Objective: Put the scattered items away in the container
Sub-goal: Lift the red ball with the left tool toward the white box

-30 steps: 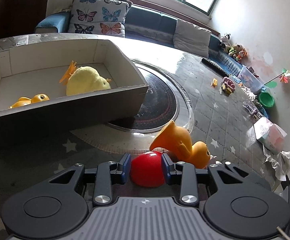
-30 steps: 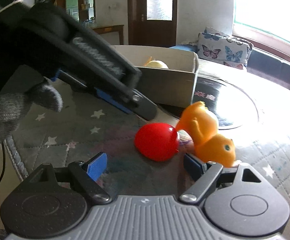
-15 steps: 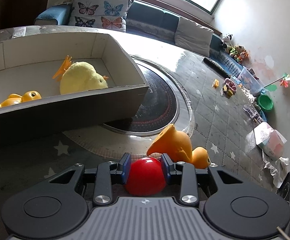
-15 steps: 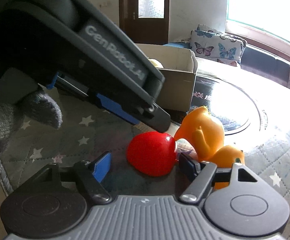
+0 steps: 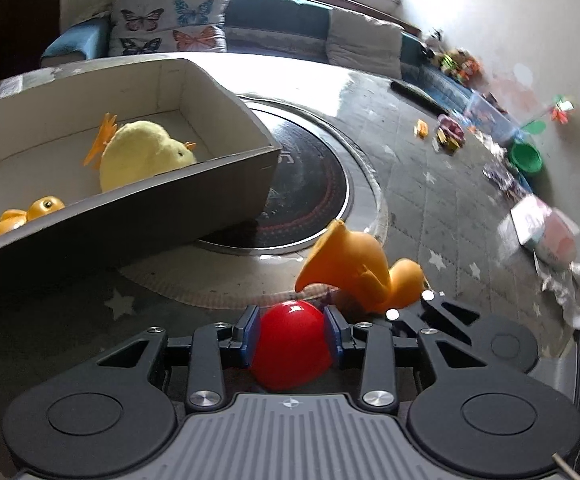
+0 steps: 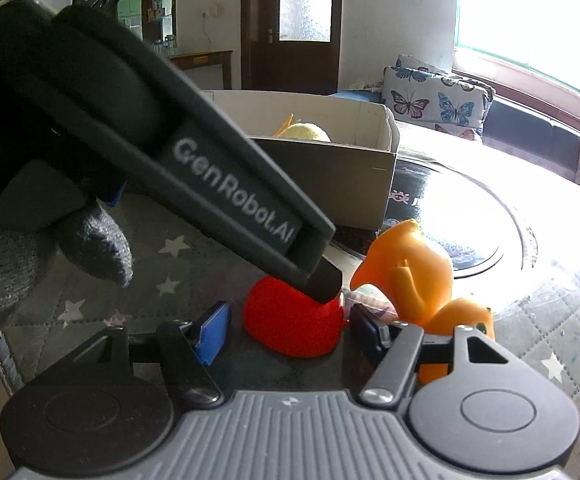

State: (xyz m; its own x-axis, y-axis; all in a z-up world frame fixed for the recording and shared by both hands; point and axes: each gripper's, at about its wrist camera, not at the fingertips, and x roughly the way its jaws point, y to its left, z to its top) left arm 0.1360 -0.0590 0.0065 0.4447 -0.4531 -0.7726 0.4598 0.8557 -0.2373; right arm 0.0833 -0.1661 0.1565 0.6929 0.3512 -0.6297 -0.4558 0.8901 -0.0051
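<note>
The left tongs (image 5: 291,334) hold the red ball (image 5: 290,344), both blue pads pressed against its sides; their jaws have just been opening a little, yet the ball sits higher between them than a second ago, so the grip reads as kept. The right tongs (image 6: 286,330) have just been closing from a wider spread. They now bracket the same red ball (image 6: 294,326) at a middling width, pads near its sides but not touching it as far as the right wrist view shows.

Just beyond the ball on the worktop (image 5: 430,200) lies the orange duck (image 5: 360,268), tipped over and close beside the right tongs' far finger. Farther beyond the ball stands the cardboard box (image 5: 150,212), which already holds a yellow plush chick (image 5: 142,156) and a small orange toy (image 5: 26,216).

Two tools on one ball looks redundant. I judge the ball ready to be carried to the box by the left, while the duck waits.
</note>
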